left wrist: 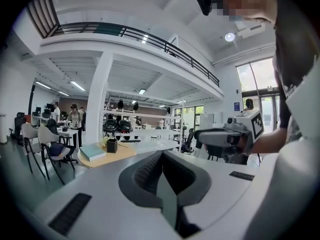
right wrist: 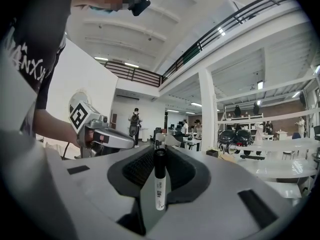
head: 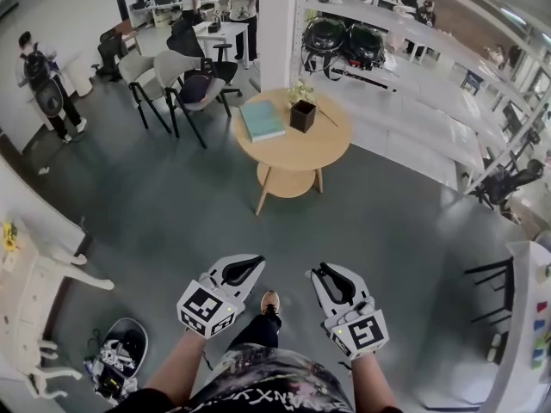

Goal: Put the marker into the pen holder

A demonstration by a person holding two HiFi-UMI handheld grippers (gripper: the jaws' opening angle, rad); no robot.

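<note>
A black-capped marker point(right wrist: 159, 179) with a white barrel stands cap-forward between the pads of my right gripper point(right wrist: 160, 153), which is shut on it. In the head view that right gripper point(head: 324, 274) hovers low, over the grey floor, beside my left gripper point(head: 253, 264). The left gripper point(left wrist: 163, 155) is shut with nothing in it. The pen holder point(head: 302, 115), a small black box, sits on the round wooden table point(head: 301, 155) well ahead of both grippers. It also shows far off in the left gripper view, where the pen holder point(left wrist: 112, 145) stands on the table.
A teal book point(head: 261, 120) lies on the table left of the holder. Chairs point(head: 176, 80) stand behind and to the left. A white shelf unit point(head: 525, 317) is at the right, and a bag point(head: 120, 355) lies on the floor at lower left. People stand at the back.
</note>
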